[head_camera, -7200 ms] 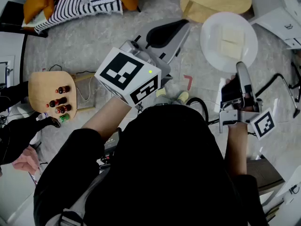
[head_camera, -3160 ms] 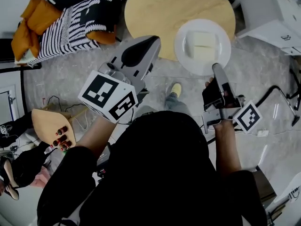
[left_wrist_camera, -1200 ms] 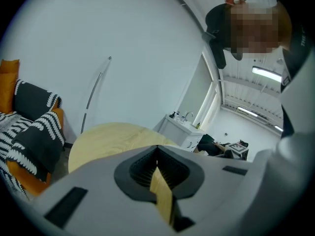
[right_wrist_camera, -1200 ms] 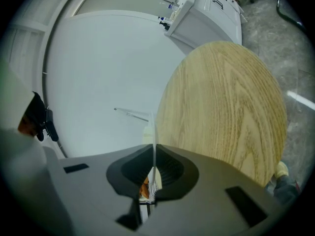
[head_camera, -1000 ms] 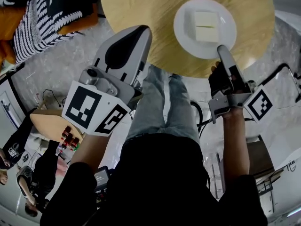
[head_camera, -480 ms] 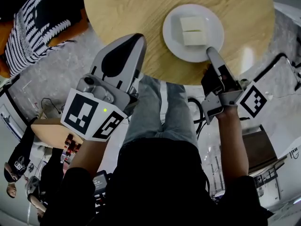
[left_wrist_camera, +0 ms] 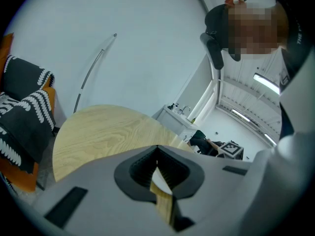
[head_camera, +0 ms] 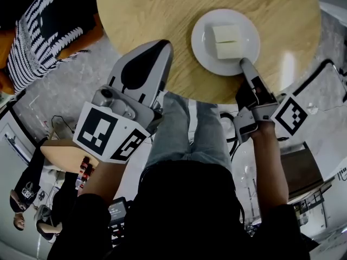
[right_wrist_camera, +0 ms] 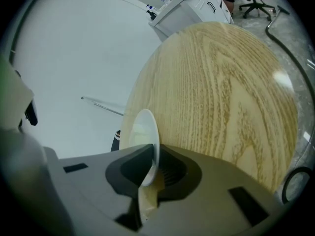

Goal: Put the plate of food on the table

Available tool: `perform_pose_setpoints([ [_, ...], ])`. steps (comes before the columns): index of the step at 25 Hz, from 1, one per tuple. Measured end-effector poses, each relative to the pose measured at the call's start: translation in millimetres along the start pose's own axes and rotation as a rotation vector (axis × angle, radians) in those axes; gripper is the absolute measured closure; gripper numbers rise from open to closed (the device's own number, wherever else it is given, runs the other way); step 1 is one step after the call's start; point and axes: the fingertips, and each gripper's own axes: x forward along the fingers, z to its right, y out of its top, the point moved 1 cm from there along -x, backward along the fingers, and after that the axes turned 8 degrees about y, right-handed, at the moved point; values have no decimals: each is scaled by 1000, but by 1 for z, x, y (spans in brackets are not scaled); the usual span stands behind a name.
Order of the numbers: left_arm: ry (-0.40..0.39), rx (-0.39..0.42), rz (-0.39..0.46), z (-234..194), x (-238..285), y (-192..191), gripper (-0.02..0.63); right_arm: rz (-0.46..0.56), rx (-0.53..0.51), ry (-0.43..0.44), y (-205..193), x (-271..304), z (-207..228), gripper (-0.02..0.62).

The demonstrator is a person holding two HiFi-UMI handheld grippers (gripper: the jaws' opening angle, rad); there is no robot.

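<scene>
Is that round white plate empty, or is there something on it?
Not empty: the round white plate carries two pale square blocks of food, side by side near its middle.

- Striped black-and-white throw [head_camera: 46,34]: draped over an orange cushion [left_wrist_camera: 17,178].
- Grey stone floor [head_camera: 76,96]: beneath the throw.
- Small wooden stand [head_camera: 57,150]: well apart from the throw, carrying small bottles [head_camera: 84,166].
- Bystander [head_camera: 24,196]: beyond the stand, farthest from the throw.

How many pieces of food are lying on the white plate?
2. One pale block lies on the far half of the plate; the other lies right beside it, on the near half. None seems hidden.
</scene>
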Motion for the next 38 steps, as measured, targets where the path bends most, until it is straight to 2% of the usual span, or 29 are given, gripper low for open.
perform_pose_setpoints([
  [4,-2,-5,-11,-2,1,0,600,-9,-52,-10,1,-1,-3,560],
  [7,-7,-3,-19,-3,2,-2,600,-53,-73,8,-1,0,-2,557],
  [10,-12,-4,-22,-2,3,-4,600,-126,-100,47,-4,1,-4,541],
  [15,-21,-2,-25,2,0,-6,600,-267,-166,143,-14,0,-14,466],
  [17,-25,-1,-22,4,-1,-5,600,-337,-224,172,-18,-1,-17,431],
  [19,-27,-2,-21,5,-1,-6,600,-423,-326,174,-25,-4,-18,406],
  [21,-28,-4,-21,5,-1,-7,600,-508,-437,164,-31,-5,-18,402],
  [24,-28,-2,-18,6,-2,-8,600,-580,-563,124,-34,-6,-16,402],
  [34,-16,25,8,24,-14,-5,600,-723,-847,18,-41,-9,-9,403],
  [37,-5,35,18,33,-20,-4,600,-735,-921,-25,-44,-10,-8,412],
  [38,-1,38,21,35,-21,-4,600,-729,-940,-41,-43,-10,-6,432],
])
